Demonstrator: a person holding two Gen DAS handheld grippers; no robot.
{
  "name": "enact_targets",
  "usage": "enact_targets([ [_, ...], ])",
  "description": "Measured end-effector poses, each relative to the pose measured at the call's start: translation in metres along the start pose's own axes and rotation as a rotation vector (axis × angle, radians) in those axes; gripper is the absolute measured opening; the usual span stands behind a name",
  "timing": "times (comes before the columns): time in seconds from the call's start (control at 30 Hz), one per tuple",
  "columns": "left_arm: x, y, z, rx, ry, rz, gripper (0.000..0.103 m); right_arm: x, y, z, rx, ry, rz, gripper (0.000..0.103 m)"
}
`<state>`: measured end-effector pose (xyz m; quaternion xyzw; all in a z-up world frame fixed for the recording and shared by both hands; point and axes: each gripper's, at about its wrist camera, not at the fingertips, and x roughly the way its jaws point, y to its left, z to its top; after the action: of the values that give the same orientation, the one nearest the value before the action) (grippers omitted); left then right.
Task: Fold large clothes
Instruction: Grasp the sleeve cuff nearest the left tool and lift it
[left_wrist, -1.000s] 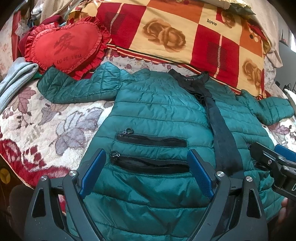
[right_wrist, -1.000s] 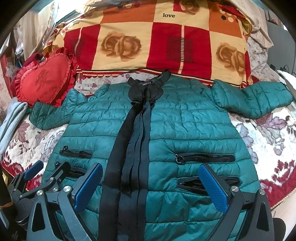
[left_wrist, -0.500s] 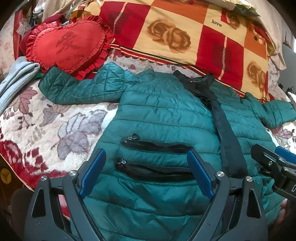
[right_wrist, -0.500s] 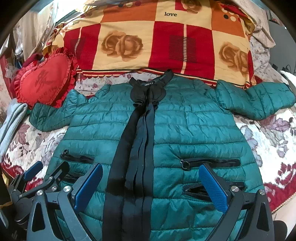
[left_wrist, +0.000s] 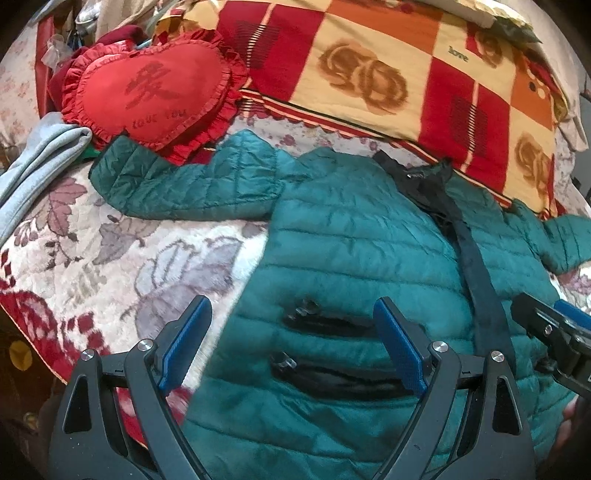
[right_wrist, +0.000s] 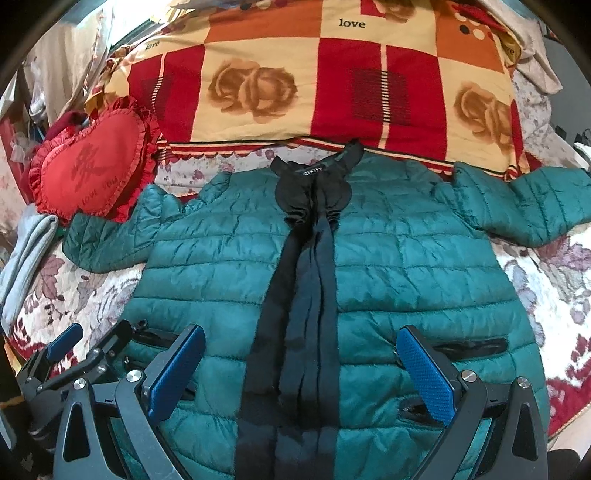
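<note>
The bed (right_wrist: 546, 291), under its flowered cover, carries everything here, and the teal quilted jacket (right_wrist: 406, 251) lies front-up across it, collar toward the checked rose blanket (right_wrist: 332, 85), with both sleeves spread out sideways. Its left sleeve (left_wrist: 184, 184) ends just below the red heart cushion (left_wrist: 155, 88); its right sleeve (right_wrist: 524, 206) reaches out on the far side of the jacket from that cushion. The black front band (right_wrist: 303, 314) runs from the collar down the middle of the jacket.

Over the last second both cameras have slid toward the jacket's left side and closer to the hem: in the left view the pockets have shifted from centre to right of centre. The jacket itself looks undisturbed, so folding has not started; this reads as positioning for a first grab.

The left hand-held gripper (left_wrist: 291, 347) hovers spread wide, straddling the jacket's left edge beside the two zip pockets (left_wrist: 332, 347), holding nothing. The right hand-held gripper (right_wrist: 301, 373) is likewise wide apart and empty, above the black band near the hem.
</note>
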<state>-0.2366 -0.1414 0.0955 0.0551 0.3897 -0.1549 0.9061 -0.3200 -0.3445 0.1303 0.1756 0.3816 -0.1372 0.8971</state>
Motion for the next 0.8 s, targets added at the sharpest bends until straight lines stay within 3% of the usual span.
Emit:
enact_targets([
  [0.43, 0.019, 0.064, 0.039, -0.07, -0.005, 0.113, 0.089, 0.021, 0.019, 0.025, -0.022, 0.014, 0.013, 0.103],
  [0.8, 0.054, 0.144, 0.073, -0.149, -0.001, 0.263, 0.089, 0.039, 0.037, 0.032, -0.049, 0.05, 0.036, 0.103],
])
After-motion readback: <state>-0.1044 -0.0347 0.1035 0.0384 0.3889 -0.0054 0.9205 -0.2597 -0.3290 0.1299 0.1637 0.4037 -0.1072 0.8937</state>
